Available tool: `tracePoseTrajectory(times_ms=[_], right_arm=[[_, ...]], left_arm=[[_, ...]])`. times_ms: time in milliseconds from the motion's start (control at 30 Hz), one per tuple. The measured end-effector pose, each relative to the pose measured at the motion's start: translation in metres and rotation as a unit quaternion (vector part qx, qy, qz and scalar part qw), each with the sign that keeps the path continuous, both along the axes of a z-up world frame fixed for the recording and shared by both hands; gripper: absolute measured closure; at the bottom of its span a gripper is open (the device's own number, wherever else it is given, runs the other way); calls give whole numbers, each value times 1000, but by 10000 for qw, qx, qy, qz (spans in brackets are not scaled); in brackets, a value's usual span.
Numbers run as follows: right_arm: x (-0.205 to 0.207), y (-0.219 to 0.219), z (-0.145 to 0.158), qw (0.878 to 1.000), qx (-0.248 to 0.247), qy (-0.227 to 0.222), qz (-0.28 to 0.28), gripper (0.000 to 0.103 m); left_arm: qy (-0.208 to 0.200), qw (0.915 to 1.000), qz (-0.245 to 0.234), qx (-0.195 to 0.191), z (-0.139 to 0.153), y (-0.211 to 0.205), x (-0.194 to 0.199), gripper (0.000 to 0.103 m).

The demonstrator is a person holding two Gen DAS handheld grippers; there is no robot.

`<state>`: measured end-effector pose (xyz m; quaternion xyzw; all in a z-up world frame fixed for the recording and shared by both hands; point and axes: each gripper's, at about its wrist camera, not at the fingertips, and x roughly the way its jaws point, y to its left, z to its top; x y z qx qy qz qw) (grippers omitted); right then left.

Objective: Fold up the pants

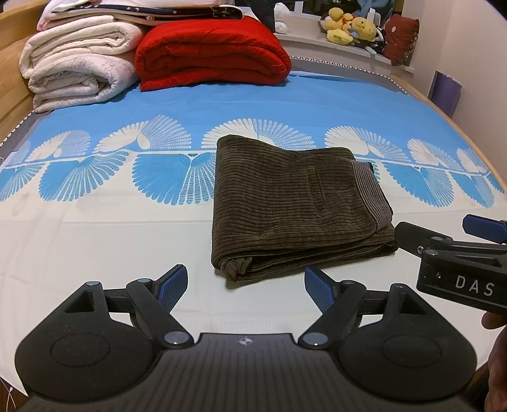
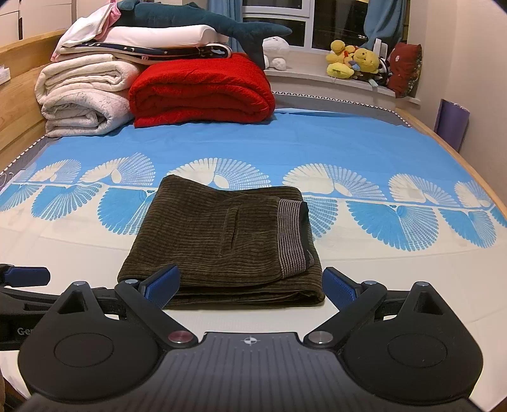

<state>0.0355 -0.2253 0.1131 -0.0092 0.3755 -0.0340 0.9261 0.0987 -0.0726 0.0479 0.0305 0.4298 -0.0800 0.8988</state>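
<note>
A pair of dark olive corduroy pants (image 1: 294,206) lay folded into a thick rectangle on a bed (image 1: 111,241) dressed in a blue-and-cream sheet printed with fan shapes. The bundle rested where the cream part of the sheet met the fan border, its striped grey waistband (image 1: 370,190) turned up along the 3 o'clock edge and a slit pocket showing on top.

In the left wrist view the left tongs (image 1: 244,285) hung released over bare cream sheet, their blue pads (image 1: 172,285) spread wide, with the near corner of the pants at 12 o'clock between the fingers but apart from both. The right tongs (image 1: 443,234) reached in from 3 o'clock, just beside the bundle's near right corner.

In the right wrist view the right tongs (image 2: 250,285) also stood released, the folded pants (image 2: 221,241) at 12 o'clock, their near edge lying between the two spread pads (image 2: 163,285); no pad was pressing the cloth. The tip of the left tongs (image 2: 28,275) showed at 9 o'clock.

Beyond the pants, at 11 o'clock, a folded red blanket (image 2: 202,92) sat against stacked cream blankets (image 2: 85,95), with a blue plush shark (image 2: 202,22) on top. Yellow plush toys (image 2: 355,60) lined the windowsill at 1 o'clock.
</note>
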Motion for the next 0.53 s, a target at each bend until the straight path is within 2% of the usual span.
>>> tracePoseTrajectory(times_ms=[533], right_arm=[[0, 1, -1, 10000, 13, 7, -4, 7]], left_arm=[[-38, 10000, -55, 5, 0, 1, -1, 18]])
